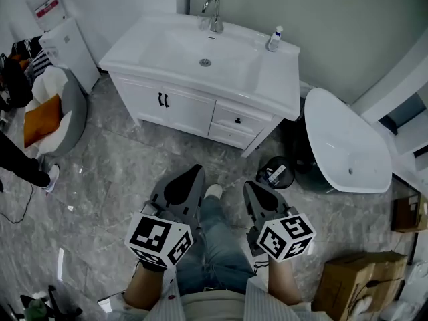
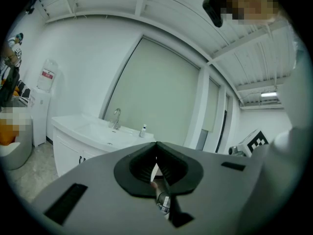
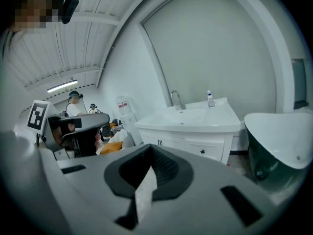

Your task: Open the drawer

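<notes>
A white vanity with a sink stands against the far wall. Its upper drawer, with a small black knob, is closed, and a second closed drawer sits under it, right of two cabinet doors. My left gripper and right gripper are held close to my legs, well short of the vanity, both shut and empty. The left gripper view shows the left gripper with its tips together, the vanity far beyond. The right gripper points toward the vanity, with the drawer knob at a distance.
A white oval basin stands right of the vanity, with a black bin on the floor beside it. Cardboard boxes lie at the near right. At the left are a chair with an orange cushion, a water dispenser and another person's leg.
</notes>
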Tool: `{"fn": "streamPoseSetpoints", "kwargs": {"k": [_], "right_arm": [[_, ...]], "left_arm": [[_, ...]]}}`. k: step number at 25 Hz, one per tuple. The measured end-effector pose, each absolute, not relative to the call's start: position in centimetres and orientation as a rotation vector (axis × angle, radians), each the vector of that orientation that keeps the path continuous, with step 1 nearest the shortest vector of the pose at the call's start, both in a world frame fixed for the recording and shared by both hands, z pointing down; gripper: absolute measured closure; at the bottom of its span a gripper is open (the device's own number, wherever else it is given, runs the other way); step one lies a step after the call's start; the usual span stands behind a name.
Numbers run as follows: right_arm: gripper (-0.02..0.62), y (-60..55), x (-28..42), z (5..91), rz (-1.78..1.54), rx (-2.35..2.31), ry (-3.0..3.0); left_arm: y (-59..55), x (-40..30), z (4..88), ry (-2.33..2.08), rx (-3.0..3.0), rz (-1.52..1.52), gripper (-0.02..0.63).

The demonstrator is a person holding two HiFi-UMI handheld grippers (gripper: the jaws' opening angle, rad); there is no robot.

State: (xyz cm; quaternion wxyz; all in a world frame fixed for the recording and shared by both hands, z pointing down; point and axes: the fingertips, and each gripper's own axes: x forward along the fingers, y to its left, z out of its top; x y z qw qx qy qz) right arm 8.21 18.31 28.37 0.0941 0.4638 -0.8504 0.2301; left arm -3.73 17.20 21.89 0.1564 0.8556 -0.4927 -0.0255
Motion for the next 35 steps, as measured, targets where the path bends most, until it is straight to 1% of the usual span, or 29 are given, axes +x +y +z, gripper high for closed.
{"fn": "streamPoseSetpoints", "kwargs": {"k": [9, 18, 25, 35], "right_arm": [[0.586, 12.2, 7.4, 30.0, 0.750, 1.342, -2.529], [0.586, 2.3, 7.7, 31.0, 0.812, 1.336, -2.504], [0.586, -4.9, 9.2, 30.3, 0.829, 1.357, -2.478], [0.586, -11.1, 11.2, 29.7, 0.797, 1.393, -2.452]], "left_arm": [[11.5, -4.2, 23.0, -1.420, 2.432, -0.051, 0.589], [0.9, -3.6, 23.3, -1.402, 2.428, -0.026, 0.589], [-6.9, -2.0, 22.1, -1.373, 2.441, -0.012, 0.589], [-13.6, 0.8, 22.0, -1.294, 2.485, -0.009, 0.589]]}}
